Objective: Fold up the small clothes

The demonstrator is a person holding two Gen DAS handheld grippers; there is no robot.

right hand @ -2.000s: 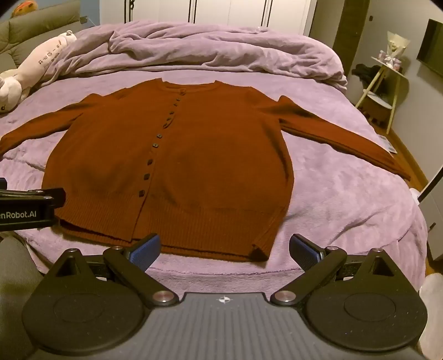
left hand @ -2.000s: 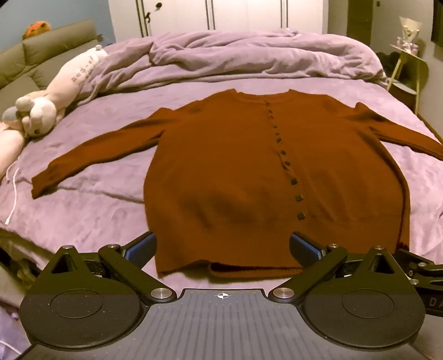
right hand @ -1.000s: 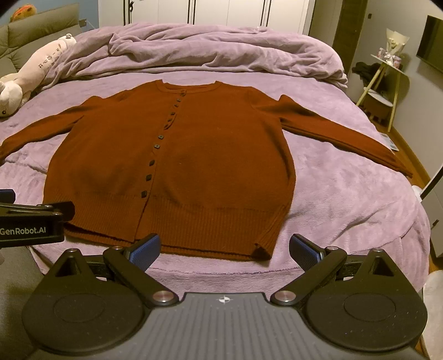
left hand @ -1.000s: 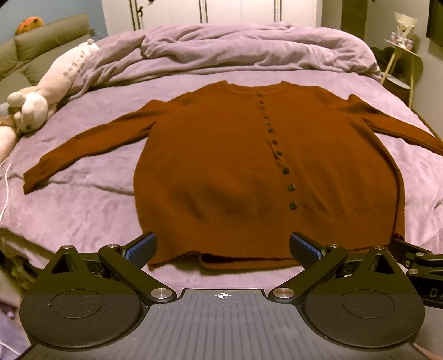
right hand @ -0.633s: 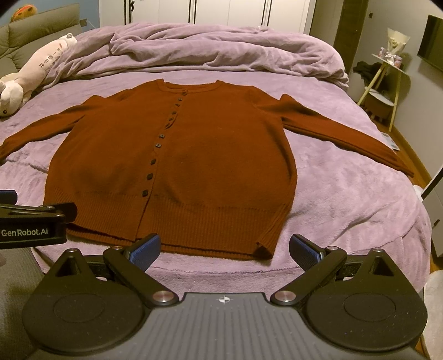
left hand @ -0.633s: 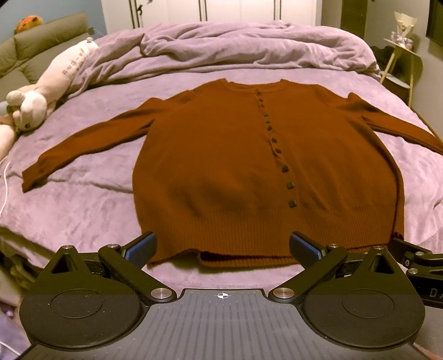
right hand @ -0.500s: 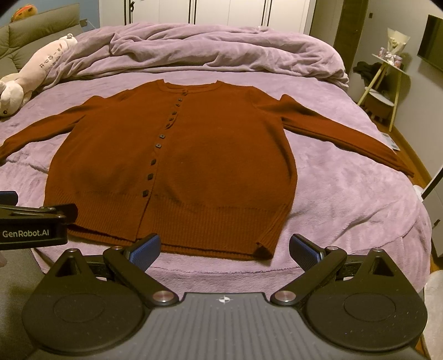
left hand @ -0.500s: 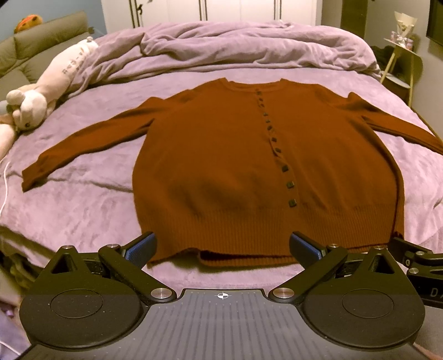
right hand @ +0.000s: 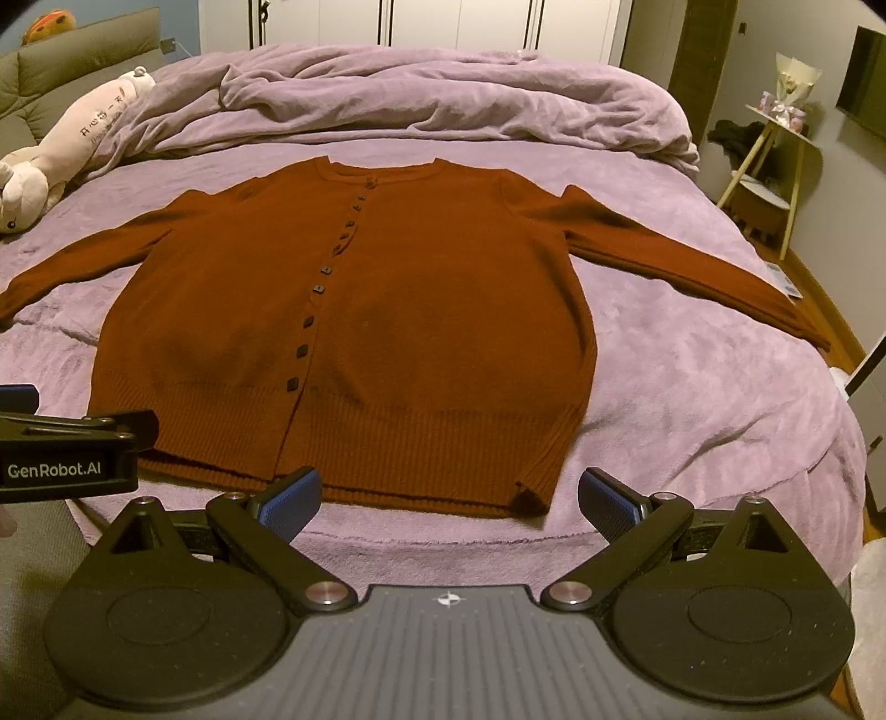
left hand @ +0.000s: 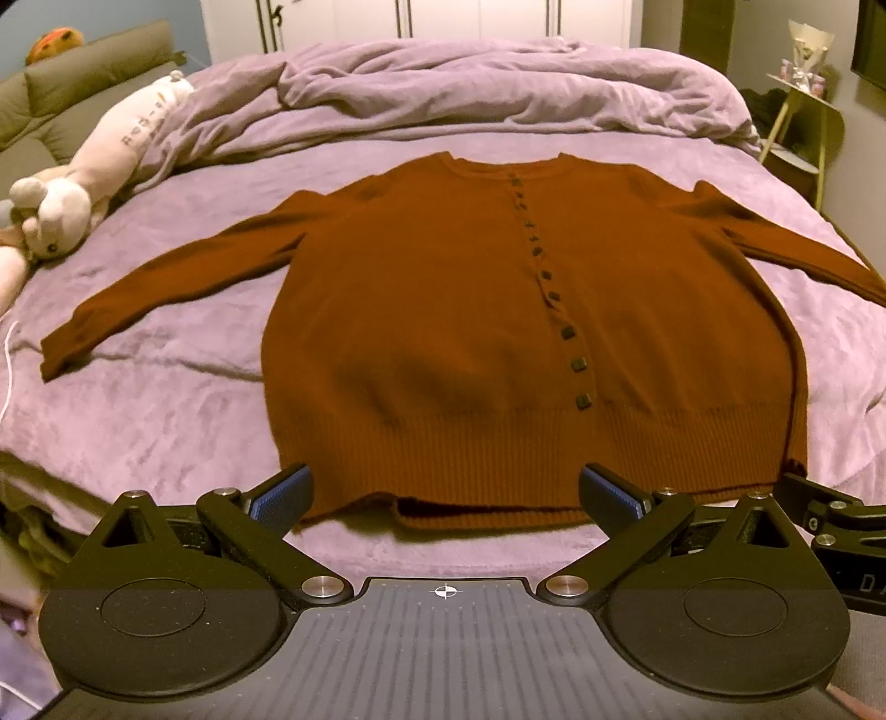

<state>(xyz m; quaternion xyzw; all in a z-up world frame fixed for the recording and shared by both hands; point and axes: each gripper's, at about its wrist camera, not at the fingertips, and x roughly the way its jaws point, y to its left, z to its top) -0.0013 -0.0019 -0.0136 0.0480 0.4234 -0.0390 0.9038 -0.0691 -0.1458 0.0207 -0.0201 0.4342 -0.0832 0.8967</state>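
Running off-frame: cardigan (left hand: pixel 470 332) right sleeve.

A bed (right hand: pixel 692 387) covered in a mauve plush sheet filled most of the room. A rumpled duvet (right hand: pixel 443 99) of the same colour lay heaped across its far end at twelve o'clock. White wardrobe doors (right hand: pixel 459 22) stood behind it. At ten o'clock sat an olive sofa (left hand: pixel 83 88), with a pale plush toy (left hand: pixel 83 183) lying along the bed's edge beside it. At two o'clock a small side table (right hand: pixel 775 166) on slim yellow legs stood against a grey wall (right hand: pixel 830 183), on wooden floor (right hand: pixel 825 299). The light was dim and warm.
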